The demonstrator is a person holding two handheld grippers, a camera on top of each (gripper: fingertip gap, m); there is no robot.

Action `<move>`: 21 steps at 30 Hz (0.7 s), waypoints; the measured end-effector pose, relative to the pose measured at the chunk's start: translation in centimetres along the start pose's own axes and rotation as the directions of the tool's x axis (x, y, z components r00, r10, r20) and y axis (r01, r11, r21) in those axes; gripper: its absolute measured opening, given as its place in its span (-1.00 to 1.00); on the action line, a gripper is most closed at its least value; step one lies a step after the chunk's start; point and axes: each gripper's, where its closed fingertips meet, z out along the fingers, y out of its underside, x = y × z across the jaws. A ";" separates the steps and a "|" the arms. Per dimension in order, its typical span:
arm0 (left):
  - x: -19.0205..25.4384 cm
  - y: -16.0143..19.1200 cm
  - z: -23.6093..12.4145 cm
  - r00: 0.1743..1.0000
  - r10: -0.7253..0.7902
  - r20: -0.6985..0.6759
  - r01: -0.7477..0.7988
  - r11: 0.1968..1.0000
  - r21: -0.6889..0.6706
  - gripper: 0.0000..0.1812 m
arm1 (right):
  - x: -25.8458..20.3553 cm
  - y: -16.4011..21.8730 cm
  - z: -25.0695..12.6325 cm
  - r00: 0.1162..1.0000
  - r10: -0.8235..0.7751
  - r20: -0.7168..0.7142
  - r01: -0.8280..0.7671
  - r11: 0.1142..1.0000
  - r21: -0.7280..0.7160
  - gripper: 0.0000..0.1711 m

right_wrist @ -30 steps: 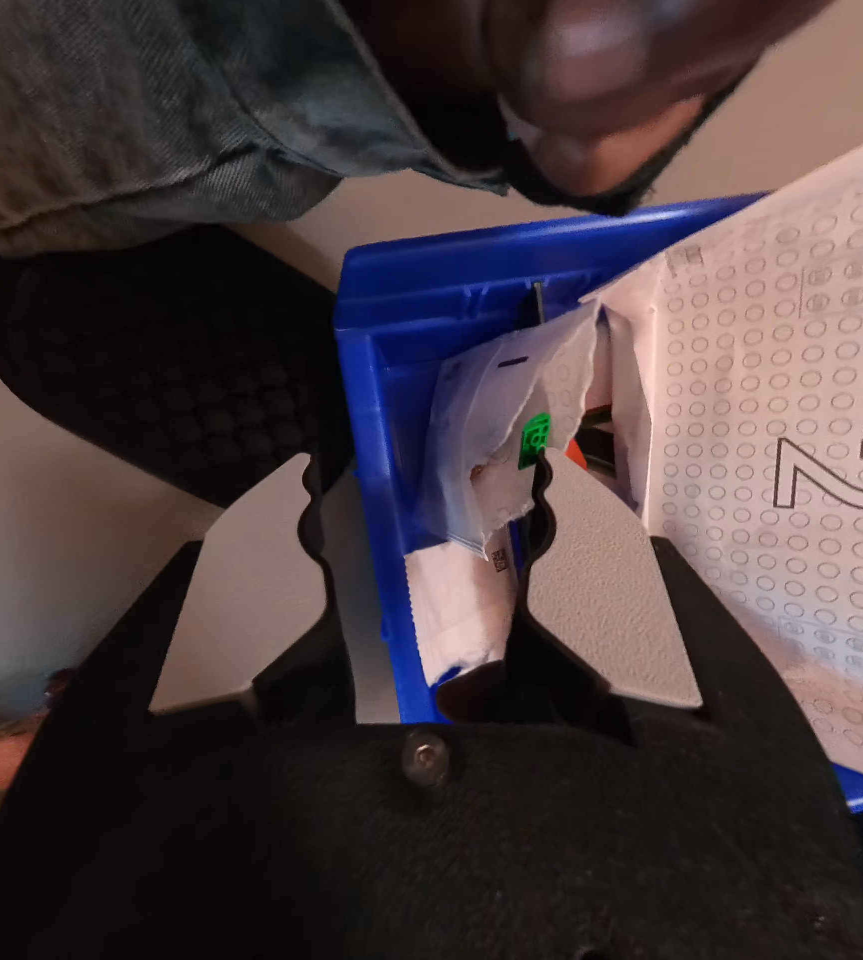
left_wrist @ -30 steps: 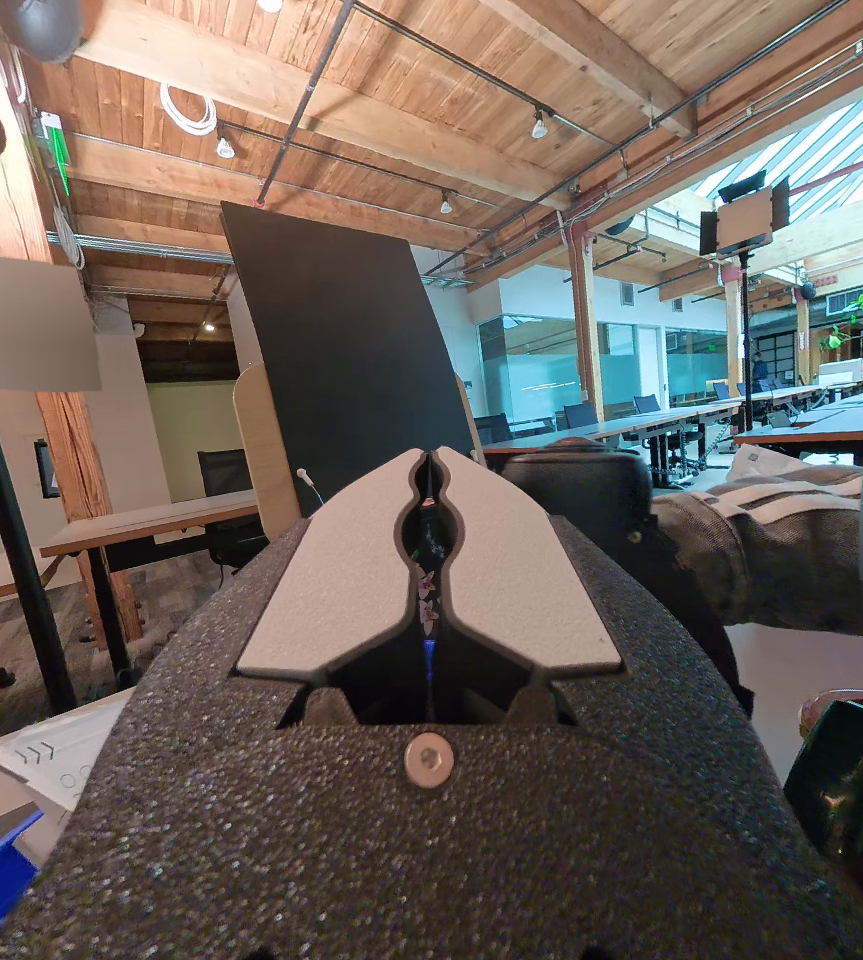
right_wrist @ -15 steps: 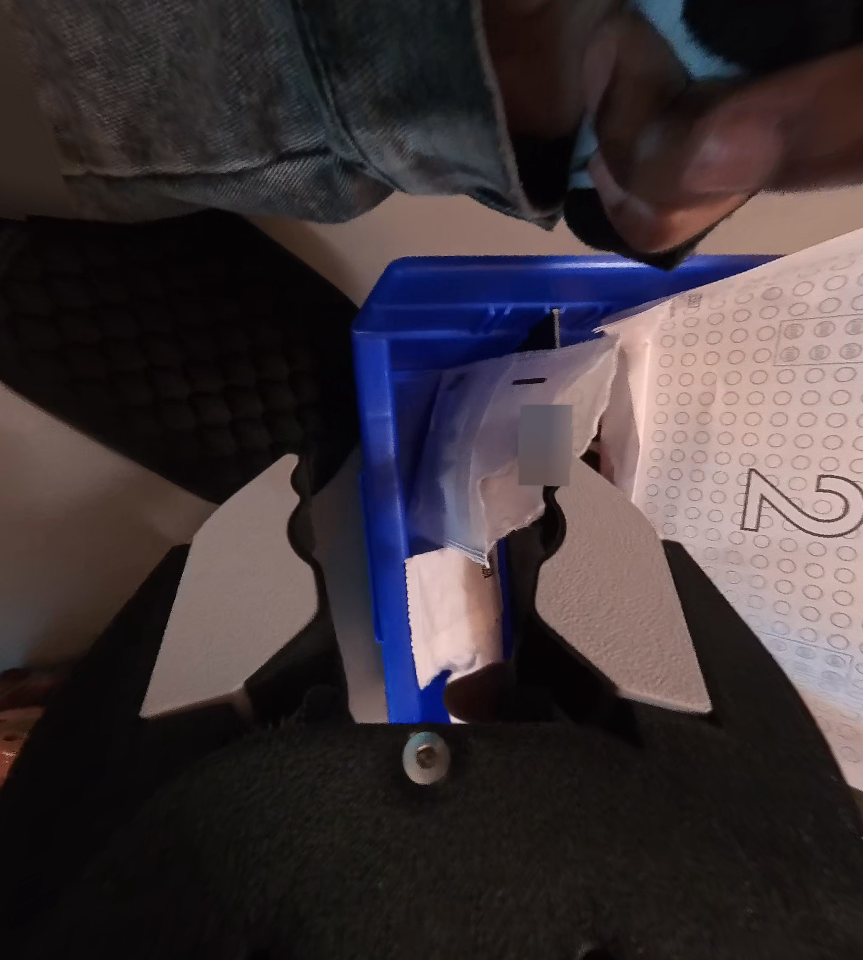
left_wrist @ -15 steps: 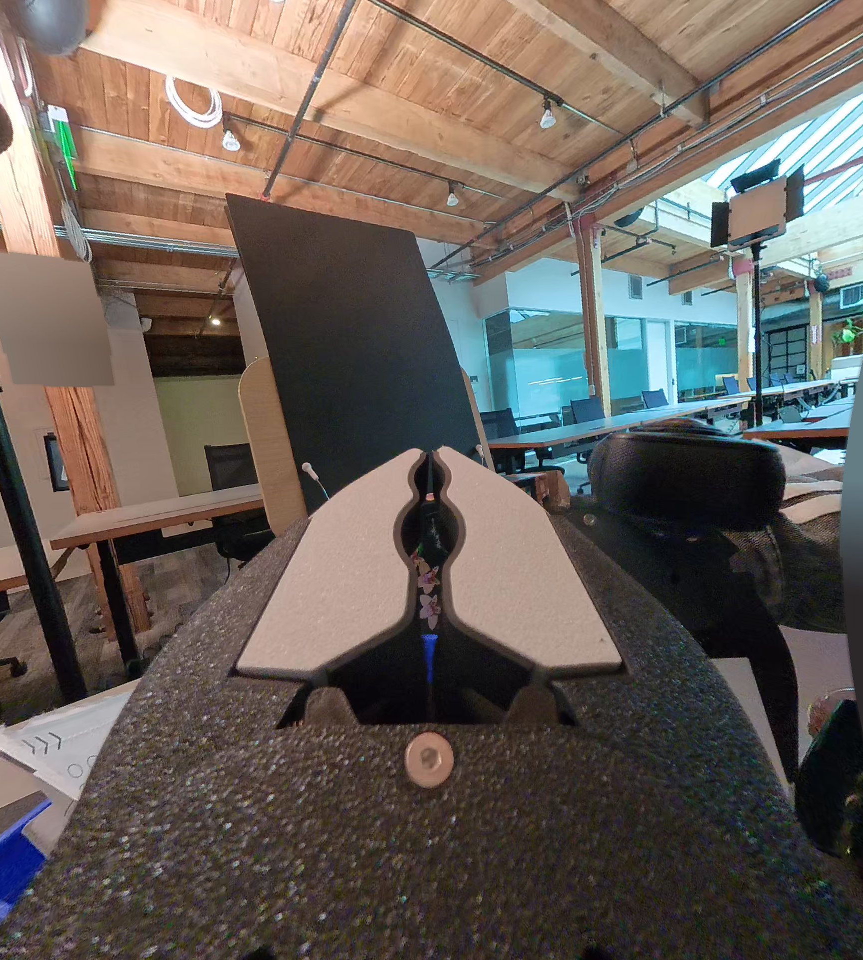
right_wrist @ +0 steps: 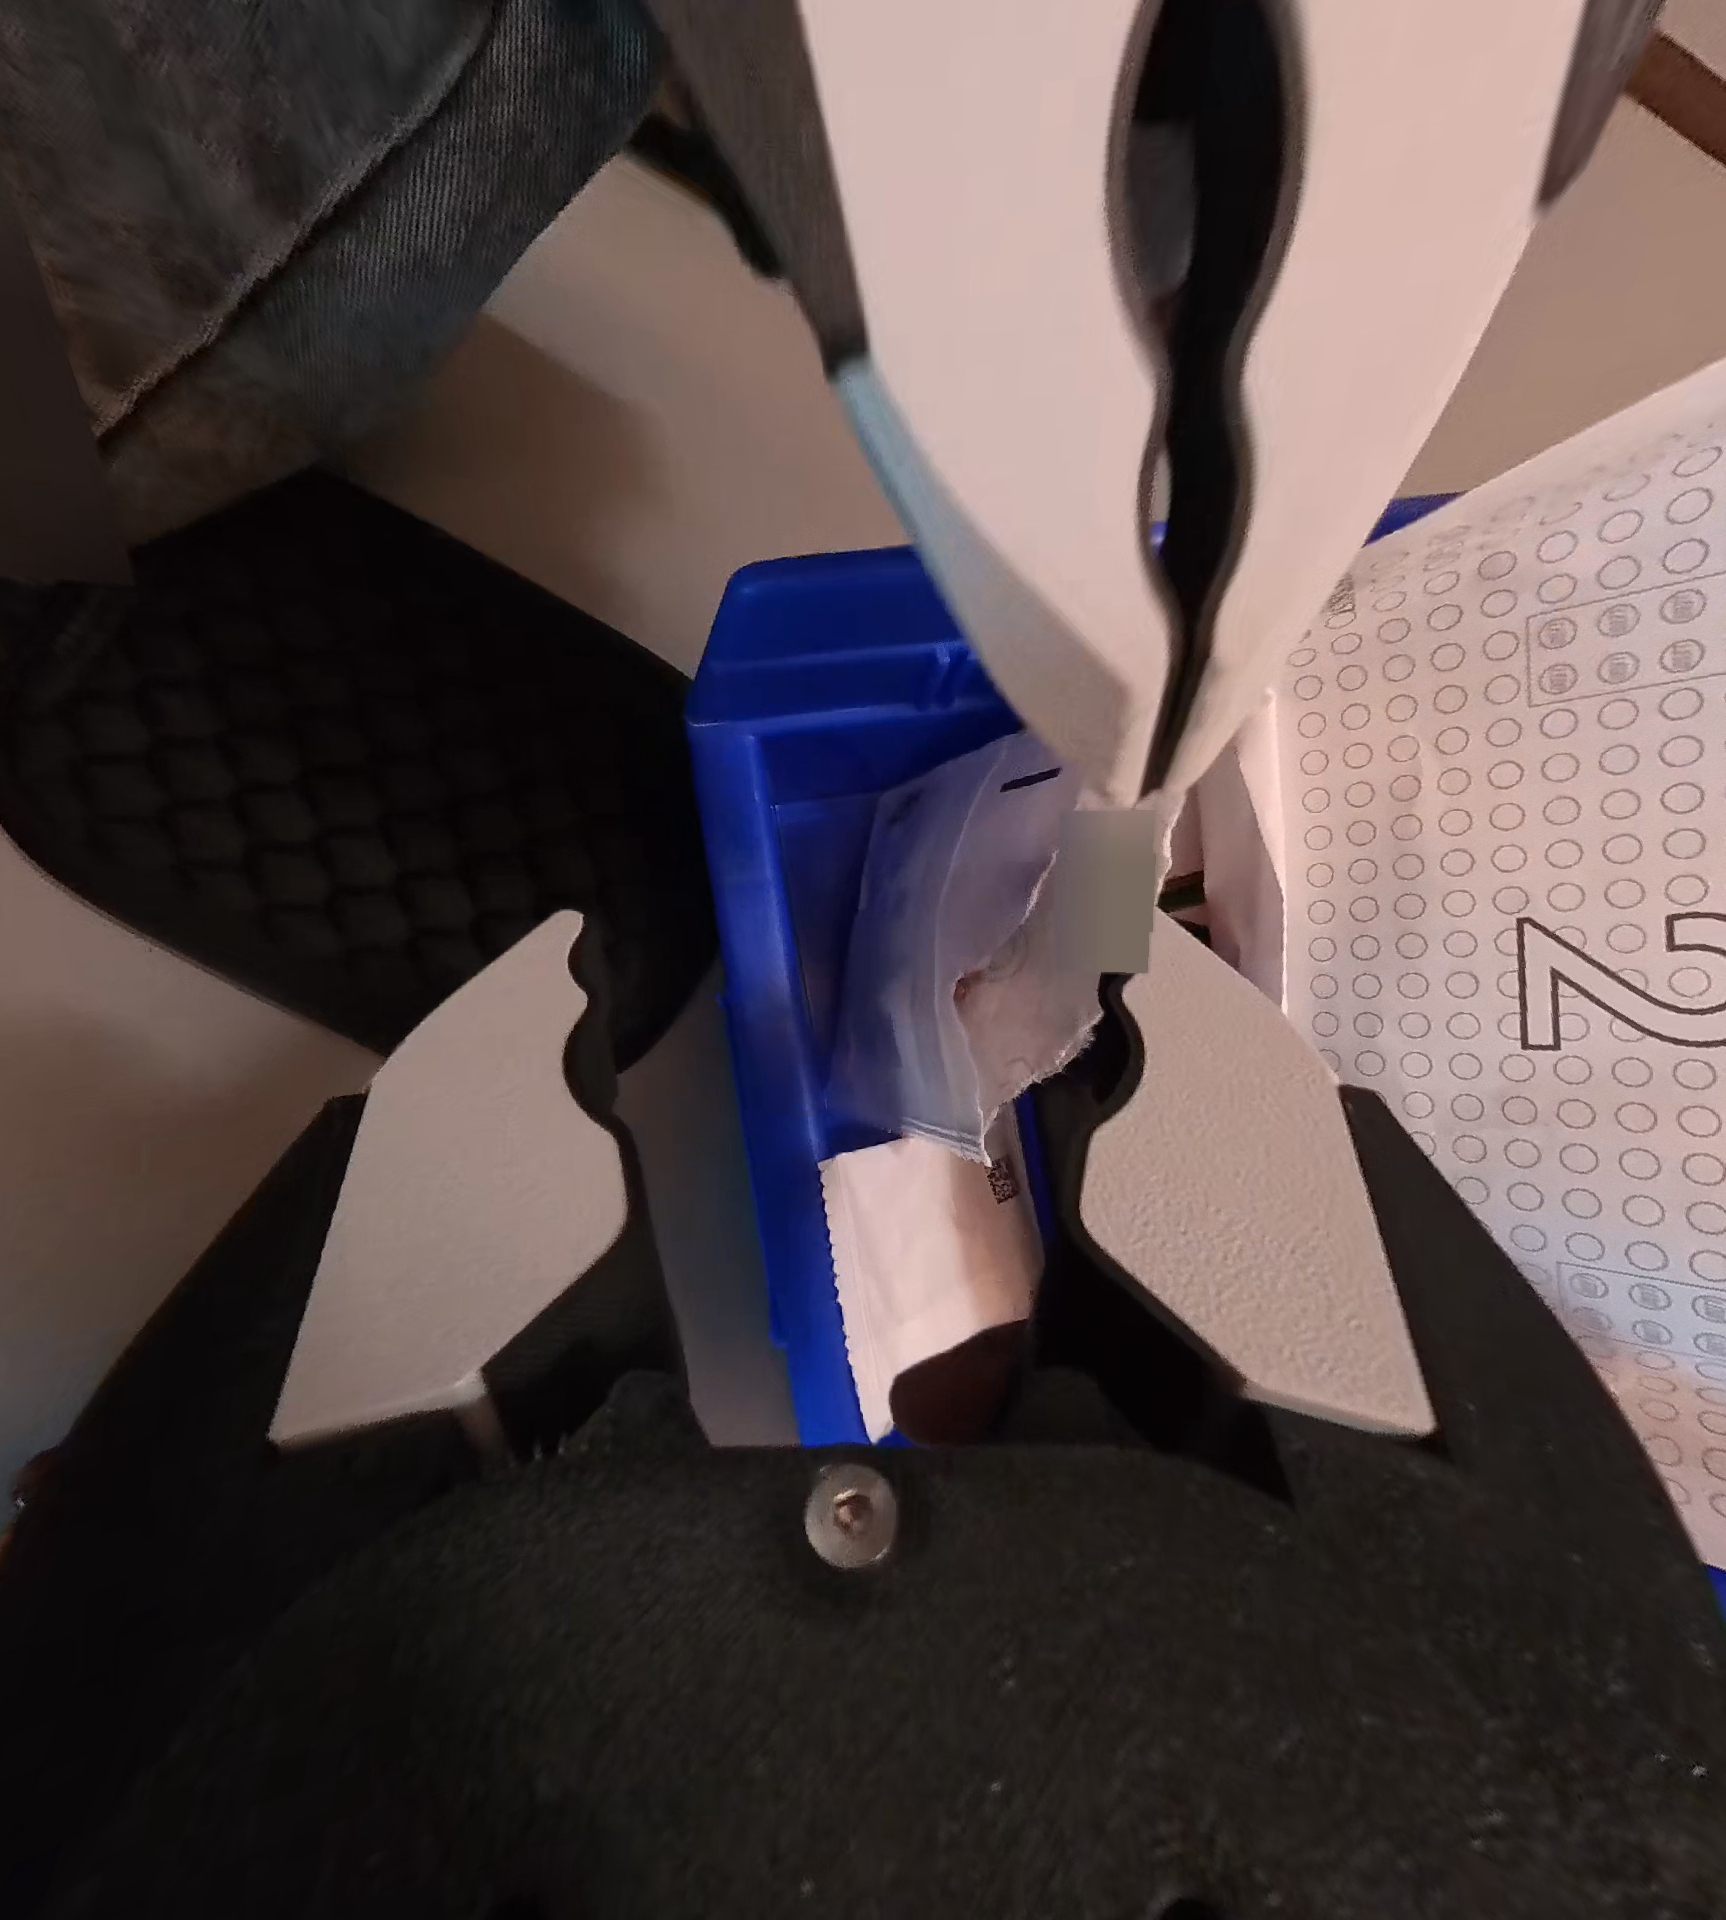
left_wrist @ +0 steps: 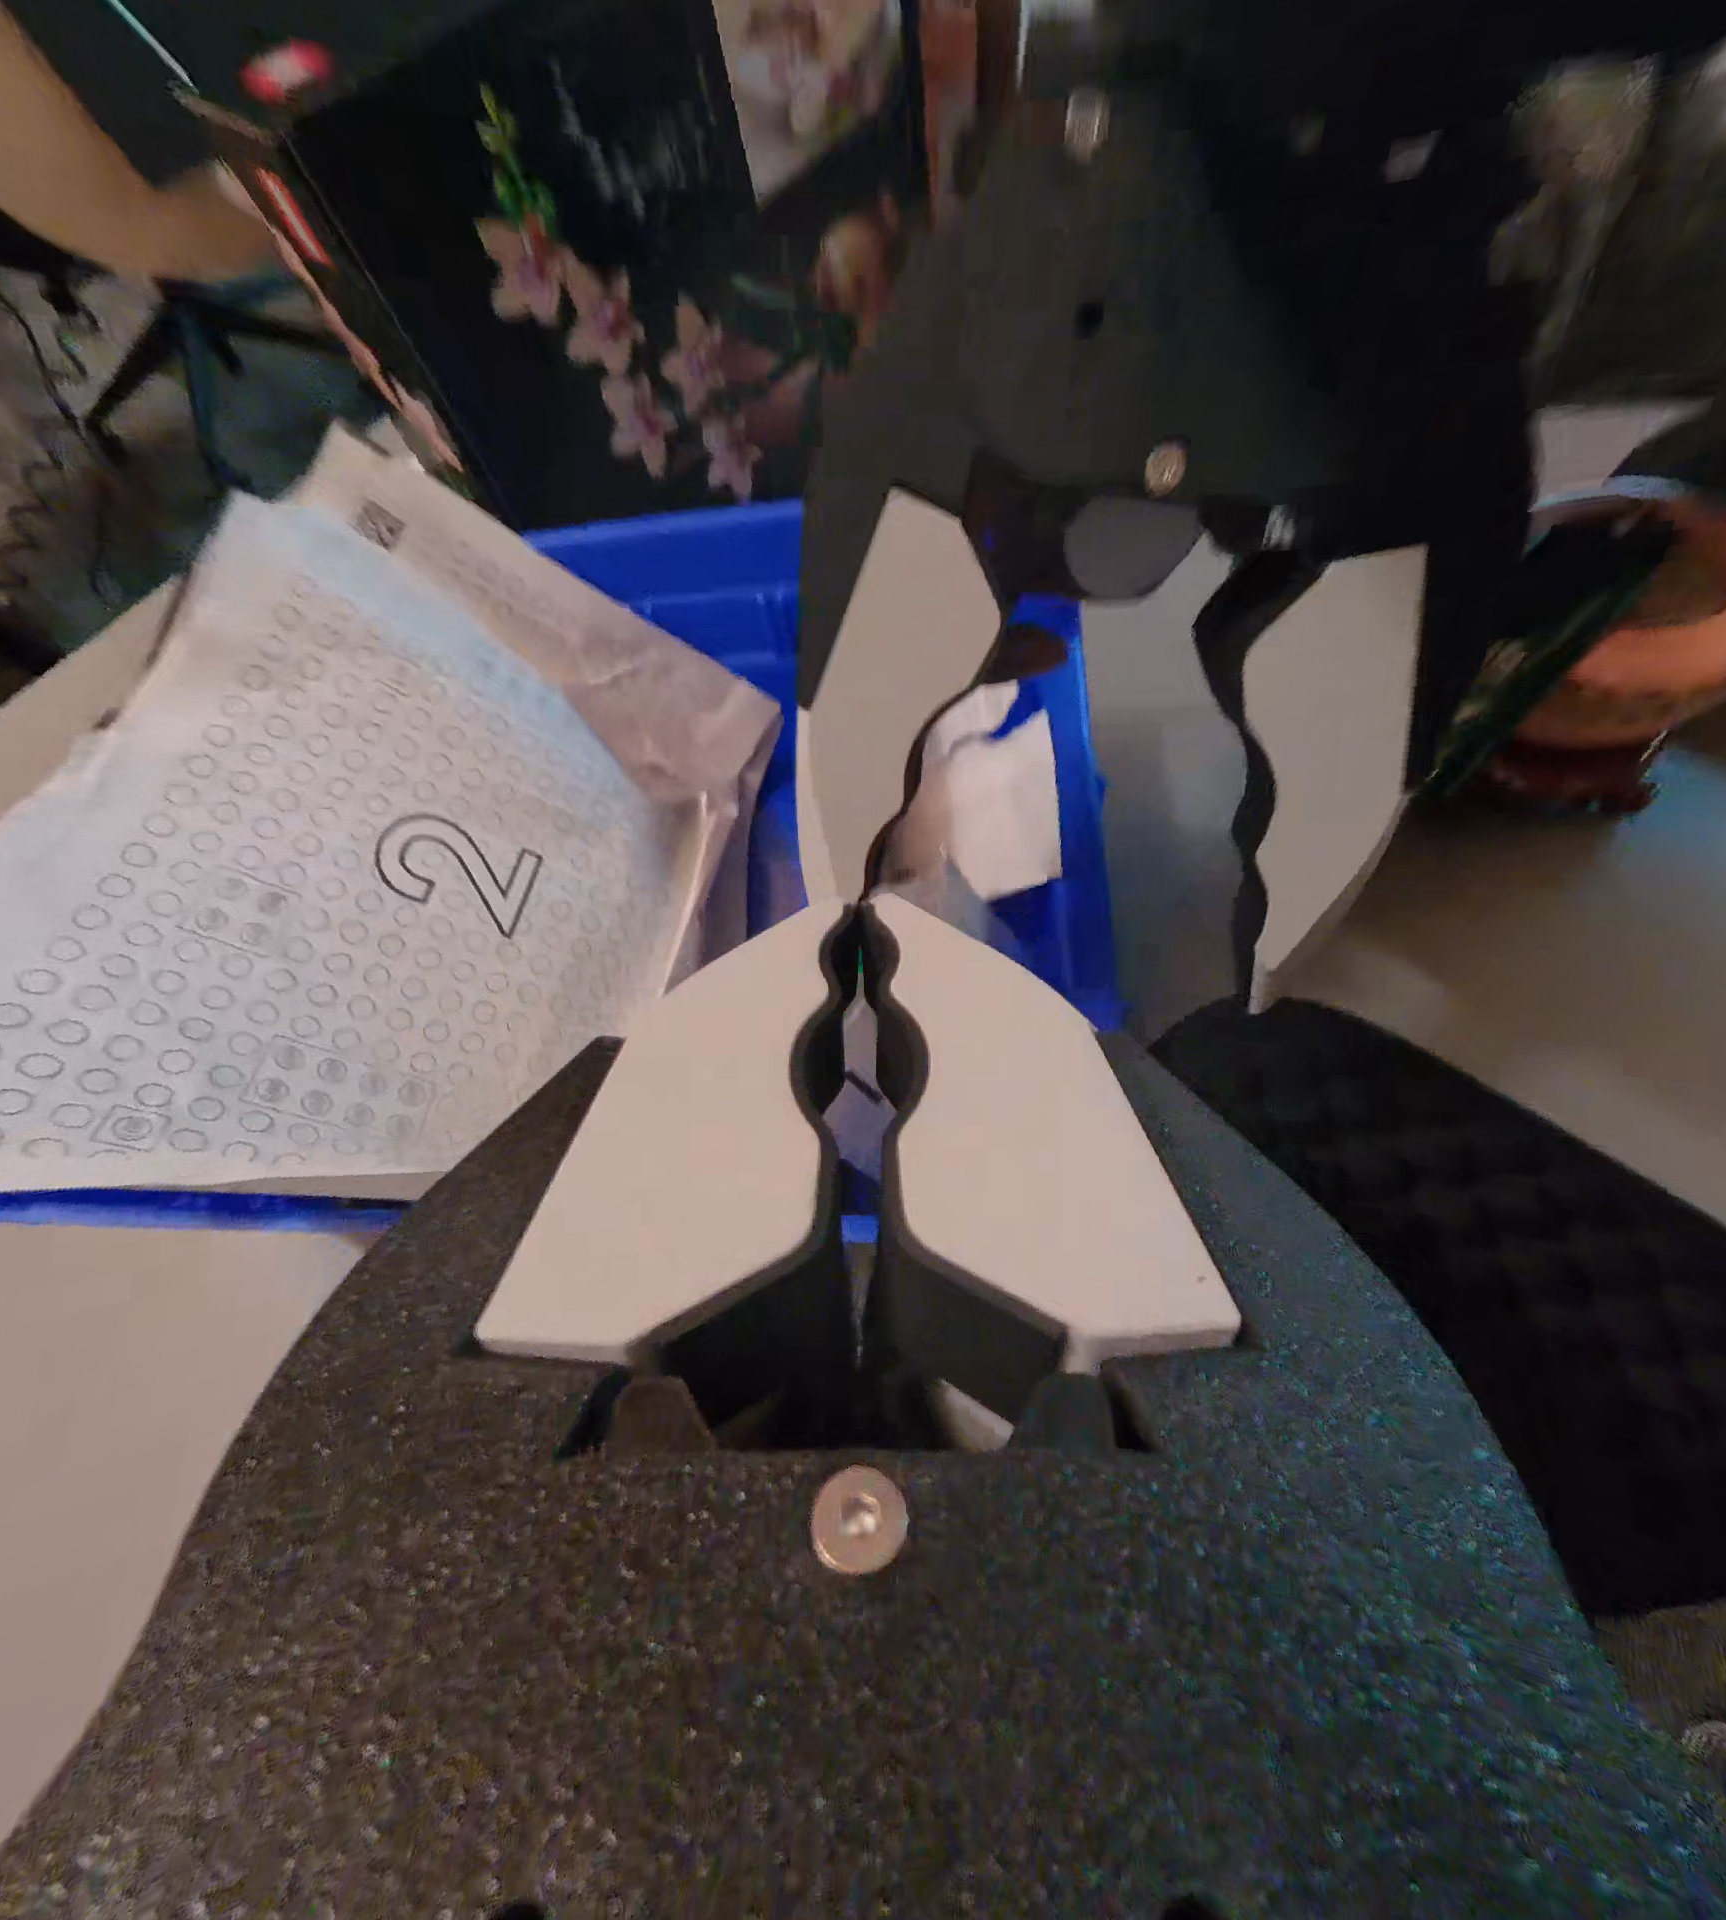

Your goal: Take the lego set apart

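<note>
My left gripper is shut, its tips low over the blue bin. In the right wrist view it points down at the top edge of a clear plastic bag in the bin; I cannot tell if it pinches the bag. My right gripper is open and empty and straddles the bin's wall, one finger outside, one inside. It faces me in the left wrist view. A terracotta-coloured pot with dark green parts stands at the right.
A large white paper bag printed with circles lies across the bin, also in the right wrist view. A small white packet lies in the bin. A black box with pink flowers stands behind. A black pad lies beside the bin. Left tips to right tips: about 6 cm. The terracotta-coloured pot lies around 15 cm away from my right fingertips.
My left gripper has swung down from pointing at the ceiling to point into the bin, still shut. My right gripper has stayed open over the bin's wall.
</note>
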 end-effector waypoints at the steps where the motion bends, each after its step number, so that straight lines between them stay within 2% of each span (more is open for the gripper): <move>1: 0.1 0.5 0.6 1.000 0.011 0.001 -0.011 0.999 -0.043 -1.00 | 0.0 0.0 0.0 1.000 -0.001 0.000 0.001 1.000 -0.001 0.06; 7: 0.7 2.0 2.4 0.999 0.027 -0.024 -0.031 0.985 -0.172 -1.00 | 0.0 -0.3 -0.4 1.000 0.008 -0.001 -0.008 1.000 0.021 0.06; 13: -1.1 1.0 0.6 0.996 -0.011 0.086 0.018 0.996 -0.084 -1.00 | -0.1 -0.1 -0.3 1.000 0.011 0.002 -0.011 1.000 0.020 0.06; 16: -0.8 0.4 0.7 0.998 -0.009 0.062 0.012 0.999 -0.048 -1.00 | 0.0 -0.2 -0.3 1.000 0.018 0.005 -0.018 0.999 0.031 0.05; 21: -0.2 2.7 2.4 1.000 0.002 0.025 0.003 0.980 -0.201 -1.00 | 0.0 -1.0 -0.7 0.999 0.038 0.018 -0.039 0.996 0.085 0.04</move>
